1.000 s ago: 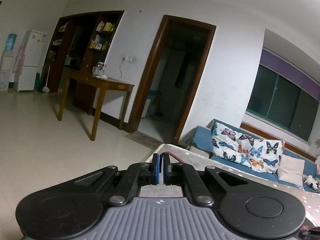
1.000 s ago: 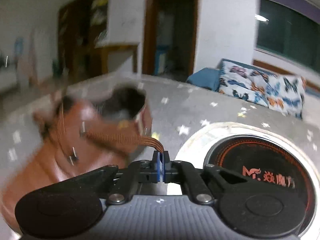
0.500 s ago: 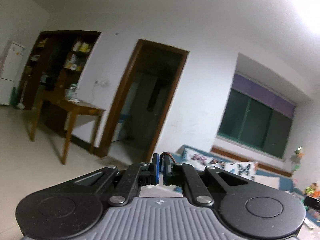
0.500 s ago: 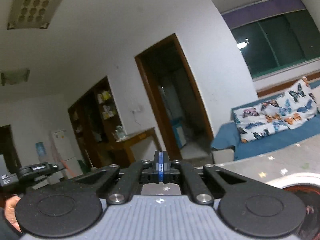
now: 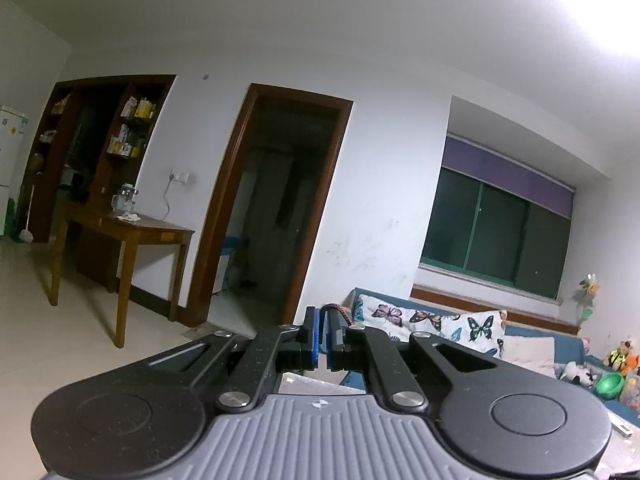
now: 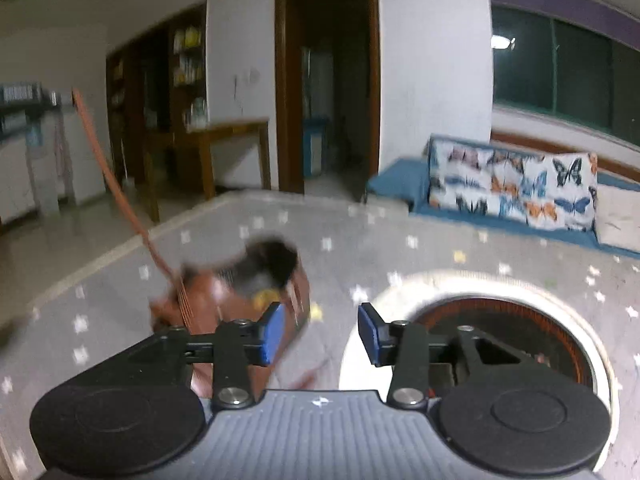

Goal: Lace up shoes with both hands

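Observation:
A brown leather shoe sits blurred on the grey star-patterned table, just ahead and left of my right gripper, which is open and empty. An orange-brown lace runs taut from the shoe up to the upper left. My left gripper is raised, facing the room, and shut on the lace end, which loops just above its fingertips. The shoe is hidden in the left wrist view.
A round black induction cooktop with a white ring is set in the table at the right. A blue sofa with butterfly cushions stands beyond the table. A wooden side table and a doorway lie further off.
My right gripper has opened and let go of its lace end, and swung back down toward the shoe. My left gripper stays shut on its lace, held high.

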